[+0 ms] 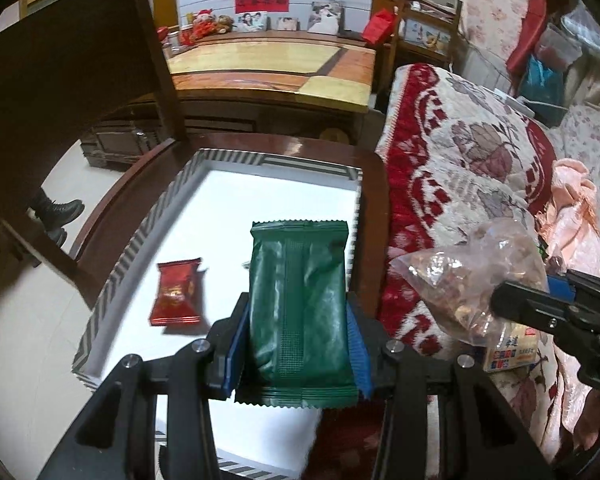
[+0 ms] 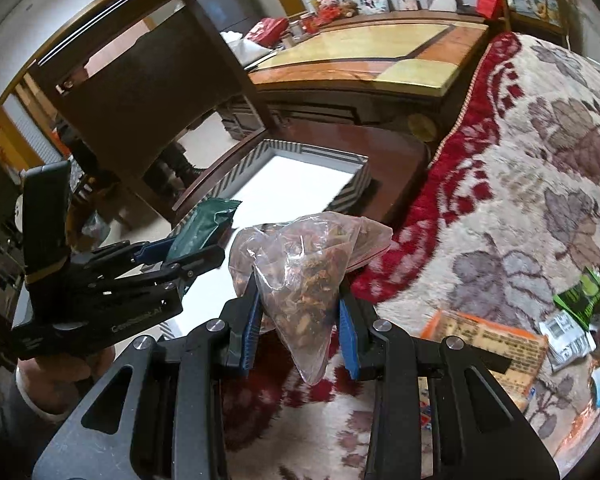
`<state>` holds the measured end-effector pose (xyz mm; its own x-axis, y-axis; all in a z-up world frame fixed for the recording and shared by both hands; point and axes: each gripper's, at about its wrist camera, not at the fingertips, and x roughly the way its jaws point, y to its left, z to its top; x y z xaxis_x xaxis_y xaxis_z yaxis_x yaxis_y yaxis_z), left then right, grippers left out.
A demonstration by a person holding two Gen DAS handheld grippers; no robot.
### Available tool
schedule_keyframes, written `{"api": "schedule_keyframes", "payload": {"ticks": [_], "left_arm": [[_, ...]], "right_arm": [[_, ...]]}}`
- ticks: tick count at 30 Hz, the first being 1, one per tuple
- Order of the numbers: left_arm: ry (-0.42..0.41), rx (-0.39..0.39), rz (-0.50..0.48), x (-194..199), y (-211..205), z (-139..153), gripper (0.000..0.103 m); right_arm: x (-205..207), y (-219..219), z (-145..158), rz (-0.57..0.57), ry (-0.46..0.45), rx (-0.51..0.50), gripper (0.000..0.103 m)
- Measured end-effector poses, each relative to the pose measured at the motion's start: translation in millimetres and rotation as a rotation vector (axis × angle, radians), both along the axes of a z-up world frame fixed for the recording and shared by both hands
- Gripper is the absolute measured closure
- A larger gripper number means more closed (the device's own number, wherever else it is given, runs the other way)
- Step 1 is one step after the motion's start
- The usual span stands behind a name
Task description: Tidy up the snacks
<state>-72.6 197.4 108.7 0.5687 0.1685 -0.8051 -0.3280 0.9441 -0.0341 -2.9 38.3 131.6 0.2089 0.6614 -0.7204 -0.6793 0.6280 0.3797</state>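
Observation:
My left gripper [image 1: 298, 336] is shut on a dark green snack packet [image 1: 300, 304] and holds it above the white box [image 1: 112, 284] with striped walls that sits on a wooden chair seat. A small red snack packet [image 1: 177, 294] lies inside the box. My right gripper [image 2: 300, 332] is shut on a clear plastic bag of brown dried snacks [image 2: 300, 276], held over the red-and-cream sofa cover, right of the box [image 2: 352, 196]. The bag [image 1: 472, 280] and right gripper [image 1: 540, 308] also show in the left wrist view. The left gripper [image 2: 180, 252] with the green packet [image 2: 204, 228] shows in the right wrist view.
More snack packets lie on the sofa cover [image 2: 520, 160]: an orange pack [image 2: 488, 344], a green-black one [image 2: 584, 296] and a white one [image 2: 568, 336]. A dark chair back [image 1: 60, 80] rises behind the box. A wooden coffee table [image 1: 268, 68] stands beyond.

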Motion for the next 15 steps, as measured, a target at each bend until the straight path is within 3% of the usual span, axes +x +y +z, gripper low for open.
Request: {"api": "schedule_keyframes", "payload": {"ticks": [15], "left_arm": [[0.025, -0.009, 0.11, -17, 49, -16, 0.057]], "right_arm": [[-2, 57, -8, 0.102, 0.003, -0.041, 0.07]]}}
